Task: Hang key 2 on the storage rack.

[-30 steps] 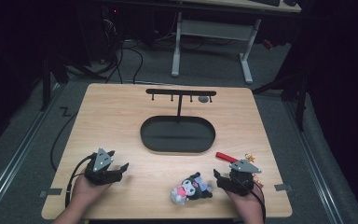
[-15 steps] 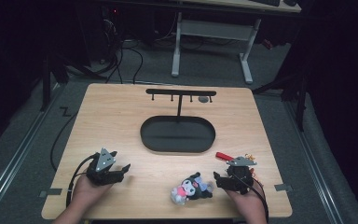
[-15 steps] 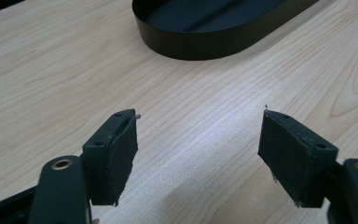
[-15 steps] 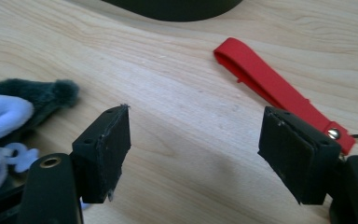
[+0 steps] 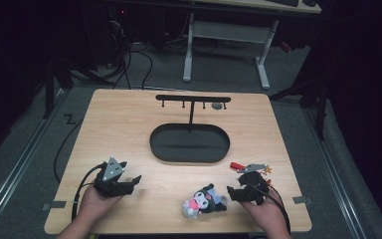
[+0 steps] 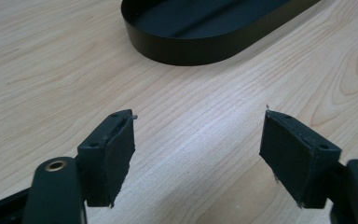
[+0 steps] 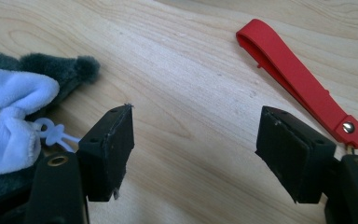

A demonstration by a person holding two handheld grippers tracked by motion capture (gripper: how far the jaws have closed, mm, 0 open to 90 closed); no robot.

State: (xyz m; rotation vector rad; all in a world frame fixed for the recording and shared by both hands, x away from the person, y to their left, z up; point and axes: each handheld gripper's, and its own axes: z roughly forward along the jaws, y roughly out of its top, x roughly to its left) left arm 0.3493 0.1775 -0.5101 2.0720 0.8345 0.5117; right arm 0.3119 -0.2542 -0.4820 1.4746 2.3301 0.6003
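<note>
The right gripper (image 5: pixel 235 193) is resting low at the near edge of the table (image 5: pixel 129 129), its jaws standing wide with only bare wood between them; they have just been closing slightly. Compared with a second ago, this gripper is now sitting nearer the plush toy (image 5: pixel 205 200), which is lying just beside its left jaw. The red strap (image 7: pixel 298 79) is lying past the right jaw, untouched. The left gripper (image 5: pixel 129 183) is holding wide and empty, well apart from the toy, facing the black oval tray (image 5: pixel 189 157). Judgement: a grasp on the toy is being prepared, not yet made.
</note>
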